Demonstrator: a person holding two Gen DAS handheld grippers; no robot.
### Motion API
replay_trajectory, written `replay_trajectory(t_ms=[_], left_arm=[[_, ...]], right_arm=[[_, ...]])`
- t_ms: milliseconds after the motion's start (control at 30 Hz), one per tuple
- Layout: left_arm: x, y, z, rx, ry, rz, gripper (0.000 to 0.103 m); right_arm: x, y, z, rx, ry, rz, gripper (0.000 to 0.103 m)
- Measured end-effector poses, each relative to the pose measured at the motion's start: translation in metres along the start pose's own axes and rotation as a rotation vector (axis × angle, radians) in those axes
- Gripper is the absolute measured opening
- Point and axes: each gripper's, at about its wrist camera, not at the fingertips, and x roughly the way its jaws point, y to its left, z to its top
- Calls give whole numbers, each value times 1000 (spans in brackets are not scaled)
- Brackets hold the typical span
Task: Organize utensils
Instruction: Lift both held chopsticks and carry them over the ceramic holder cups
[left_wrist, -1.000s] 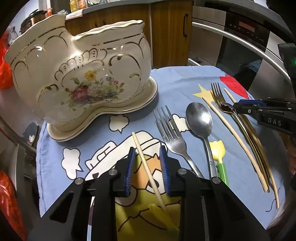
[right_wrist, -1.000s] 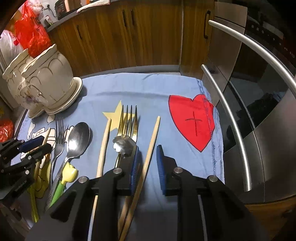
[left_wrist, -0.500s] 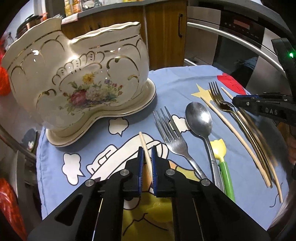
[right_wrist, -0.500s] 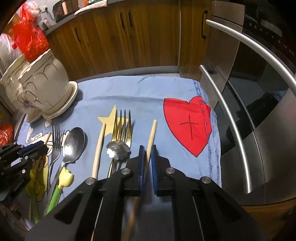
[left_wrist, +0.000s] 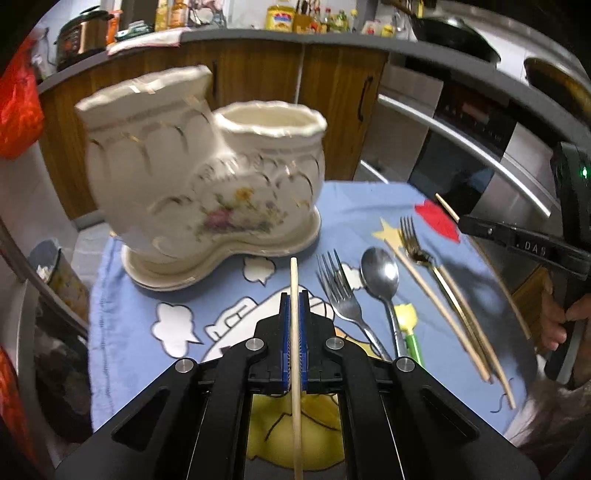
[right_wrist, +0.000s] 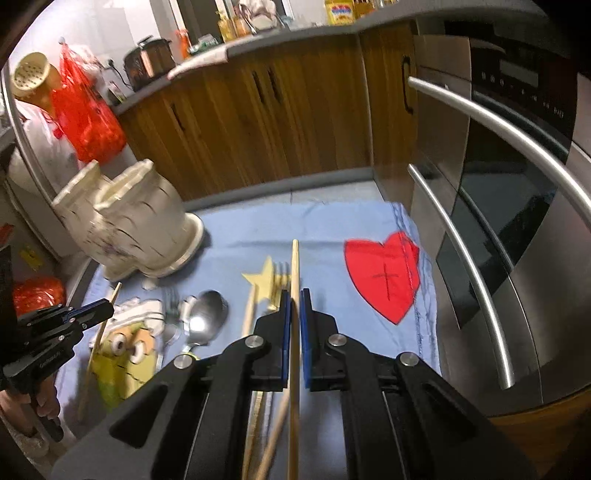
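Observation:
My left gripper (left_wrist: 294, 295) is shut on a wooden chopstick (left_wrist: 294, 280) and holds it lifted above the blue cloth (left_wrist: 351, 206), pointing toward the cream floral ceramic holder (left_wrist: 207, 184). My right gripper (right_wrist: 294, 295) is shut on another wooden chopstick (right_wrist: 295, 266), also lifted off the cloth. On the cloth lie a silver fork (left_wrist: 338, 288), a silver spoon (left_wrist: 380, 273), a green-and-yellow handled utensil (left_wrist: 408, 325), a gold fork (left_wrist: 417, 247) and a loose chopstick (left_wrist: 424, 284). The holder also shows in the right wrist view (right_wrist: 125, 221).
A steel oven front with long bar handles (right_wrist: 476, 266) stands right of the cloth. Wooden cabinets (right_wrist: 277, 122) are behind. A red bag (right_wrist: 88, 122) hangs at the left. A bin (left_wrist: 59, 273) stands left of the table edge.
Both grippers closed on their chopsticks and lifted them off the cloth. Both views rose and tilted up, so the holder now sits farther away.

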Motion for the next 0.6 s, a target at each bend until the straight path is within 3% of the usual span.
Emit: replay_trajectory(t_ms=[367, 500, 600], left_arm=[[-61, 13, 20, -29, -145, -11, 5], [-85, 25, 46, -63, -208, -50, 5], [-101, 35, 76, -62, -278, -37, 5]], right_arm=[[-37, 50, 33, -58, -133, 134, 5], [-38, 73, 56, -78, -181, 181, 5], [-32, 91, 79, -82, -236, 214, 5]])
